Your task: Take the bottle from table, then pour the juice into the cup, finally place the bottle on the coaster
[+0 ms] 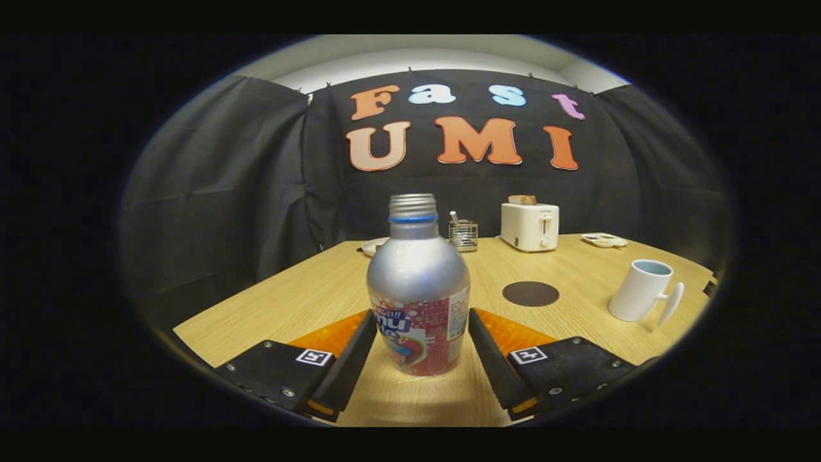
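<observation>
Gripper (420, 321) spread wide — its fingers flank the bottle (418, 289), contact unclear. Bottle: smooth silver metal, rounded shoulders, threaded uncapped neck, upright on the wood-grain table (301, 301).

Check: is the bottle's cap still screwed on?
No: the bottle, standing between the open gripper fingers, shows a bare threaded neck with no cap.

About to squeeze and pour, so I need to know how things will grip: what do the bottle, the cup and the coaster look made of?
Bottle: likely aluminium, matte silver shoulder and threaded neck, glossy printed wrap below.
Cup: probably glazed ceramic, smooth white.
Coaster: flat dark disc, dull; material unclear.
The gripper is open, fingers either side of the bottle, small gaps showing.
</observation>
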Tool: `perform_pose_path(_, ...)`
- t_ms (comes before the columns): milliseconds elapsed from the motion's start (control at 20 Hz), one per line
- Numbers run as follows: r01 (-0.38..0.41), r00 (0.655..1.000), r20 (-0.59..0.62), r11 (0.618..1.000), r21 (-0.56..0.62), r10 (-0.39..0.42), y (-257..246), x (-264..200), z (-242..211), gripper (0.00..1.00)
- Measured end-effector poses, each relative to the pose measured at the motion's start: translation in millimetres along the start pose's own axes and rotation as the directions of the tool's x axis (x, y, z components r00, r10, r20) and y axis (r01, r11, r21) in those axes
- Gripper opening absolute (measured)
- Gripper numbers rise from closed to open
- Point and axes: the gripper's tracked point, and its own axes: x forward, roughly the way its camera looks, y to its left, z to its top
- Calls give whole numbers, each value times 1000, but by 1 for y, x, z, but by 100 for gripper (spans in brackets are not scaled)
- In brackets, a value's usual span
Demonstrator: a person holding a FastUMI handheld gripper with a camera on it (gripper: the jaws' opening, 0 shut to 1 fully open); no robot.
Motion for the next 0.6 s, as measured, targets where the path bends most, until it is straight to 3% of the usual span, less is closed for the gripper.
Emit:
perform_pose_path(250, -5, 1000, 3, 999, -35, 5, 4, 4, 5, 78)
perform_pose_path(600, -34, 998, 47, 997, 70, 31, -6, 2, 39, 76)
